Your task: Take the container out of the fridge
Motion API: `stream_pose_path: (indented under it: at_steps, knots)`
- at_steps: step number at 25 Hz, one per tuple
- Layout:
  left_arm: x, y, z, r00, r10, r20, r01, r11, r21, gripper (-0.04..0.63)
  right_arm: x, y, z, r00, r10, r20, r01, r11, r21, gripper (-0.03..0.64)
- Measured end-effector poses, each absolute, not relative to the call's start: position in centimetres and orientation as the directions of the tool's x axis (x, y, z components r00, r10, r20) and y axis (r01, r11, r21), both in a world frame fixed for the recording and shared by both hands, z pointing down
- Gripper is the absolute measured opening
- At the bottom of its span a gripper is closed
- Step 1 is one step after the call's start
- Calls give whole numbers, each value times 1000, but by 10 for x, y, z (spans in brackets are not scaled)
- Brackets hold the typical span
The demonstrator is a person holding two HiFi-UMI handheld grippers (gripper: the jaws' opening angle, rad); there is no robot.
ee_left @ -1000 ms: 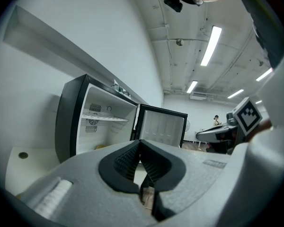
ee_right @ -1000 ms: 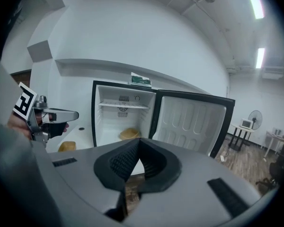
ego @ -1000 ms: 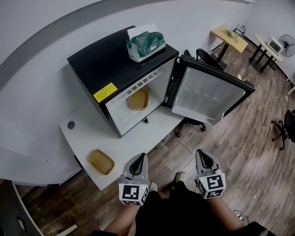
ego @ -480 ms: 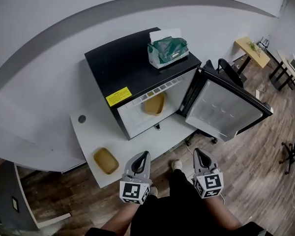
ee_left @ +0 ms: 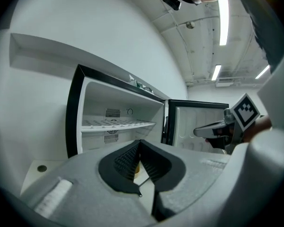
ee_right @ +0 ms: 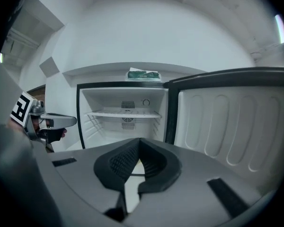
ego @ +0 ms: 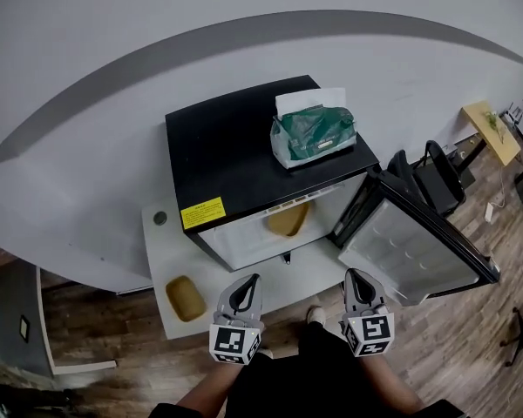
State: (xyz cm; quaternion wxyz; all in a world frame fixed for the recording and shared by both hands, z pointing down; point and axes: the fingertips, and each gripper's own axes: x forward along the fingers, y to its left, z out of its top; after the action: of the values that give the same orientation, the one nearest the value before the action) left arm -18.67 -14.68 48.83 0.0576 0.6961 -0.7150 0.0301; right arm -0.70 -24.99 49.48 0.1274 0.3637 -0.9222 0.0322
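Note:
The black mini fridge (ego: 244,142) stands on a white table (ego: 157,242) with its door (ego: 418,251) swung open to the right. A yellow container (ego: 288,222) lies on the fridge floor, just inside the opening. My left gripper (ego: 241,290) and right gripper (ego: 359,286) hover side by side at the table's near edge, short of the fridge, both shut and empty. In the left gripper view my left gripper (ee_left: 139,142) faces the fridge interior (ee_left: 118,122). My right gripper (ee_right: 139,140) points at the opening (ee_right: 125,112) too. My own jaws hide most of the container in both gripper views.
A second yellow container (ego: 186,297) sits on the table left of the fridge. A green tissue pack (ego: 314,136) lies on the fridge top. One wire shelf (ee_right: 125,114) crosses the fridge interior. An office chair (ego: 427,177) stands behind the open door.
The fridge and table have slid right and nearer in the head view. Both grippers have come forward to the table's edge, still shut and empty.

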Motion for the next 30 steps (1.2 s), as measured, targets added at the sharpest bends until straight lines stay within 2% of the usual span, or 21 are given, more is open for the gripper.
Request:
stream_pose_path:
  at_steps: [9,16,22,30]
  knots:
    - [-181,-194,498,-123,-979,162,-991,130,32,17,-23,-293,504,-785,-554,277,-561,826,59,0]
    - [-175,-212,505,-199,-962,188,-978,207,24,17,-41,-312,518,-843,-449,296,-472,882,-6,0]
    - [-165,-229,528,-205,-945,255,-974,223,40,17,-47,-325,523,-878,-370,304,-395,918,-24,0]
    - [-158,-252,541,-263,-929,260,-960,280,30,17,-59,-318,538,-919,-248,306,-280,958,-64,0]
